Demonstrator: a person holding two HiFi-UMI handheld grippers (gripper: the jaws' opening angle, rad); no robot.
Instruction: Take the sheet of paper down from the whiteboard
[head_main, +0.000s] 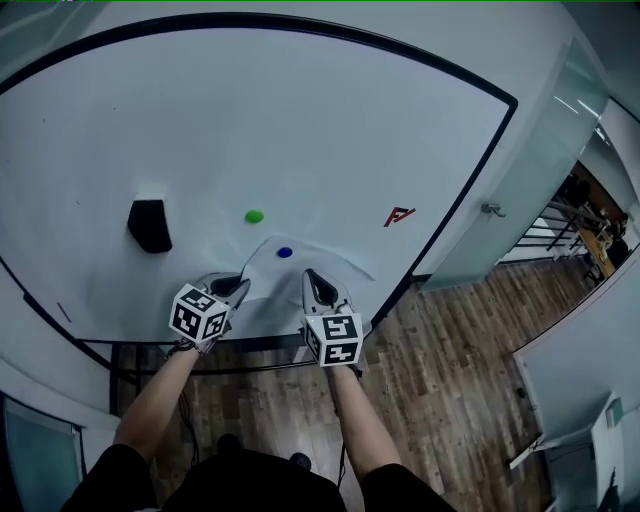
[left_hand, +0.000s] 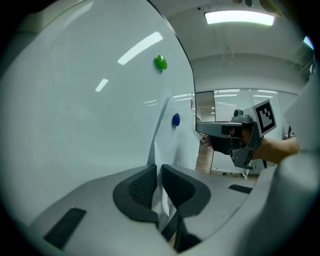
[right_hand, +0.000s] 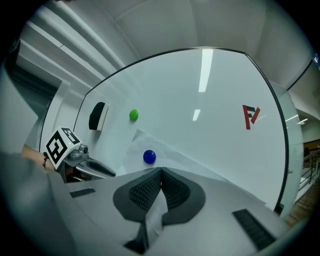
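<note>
White gloss whiteboard (head_main: 300, 120), one, black-framed, upright, filling most of the head view.

Brown wood-plank floor (head_main: 450, 350), one stretch, below and to the right of the board.

White sheet of paper (head_main: 272, 292), one. It sits low on the board, right of centre, with its upper part against the board's face under the blue magnet. Its lower part bows away from the board toward the person. The left edge runs into the left claw and the lower right part runs into the right claw.

Grey claws, two, one in each of the person's hands, side by side at the sheet's lower part.
- Left claw (left_hand: 159, 172): jaws pressed together with the paper's edge pinched between the ribbed pads. It is the left-hand one in the head view (head_main: 240, 288).
- Right claw (right_hand: 161, 175): jaws pressed together on the sheet, with a flap of paper showing below the pads. It is the right-hand one in the head view (head_main: 312, 280).

Black-and-white marker cubes, two, one on each claw: left (head_main: 200, 313), right (head_main: 333, 339).

Black board eraser (head_main: 150, 225), one, stuck to the board well left of the sheet.

Red mark (head_main: 399, 216), one, on the board up and to the right of the sheet. Whether it is print or pen cannot be told.

Round magnets, two:
- Green magnet (head_main: 254, 216), on bare board just above the sheet's top left, not touching the sheet.
- Blue magnet (head_main: 285, 252), on the sheet near its top edge.
</note>
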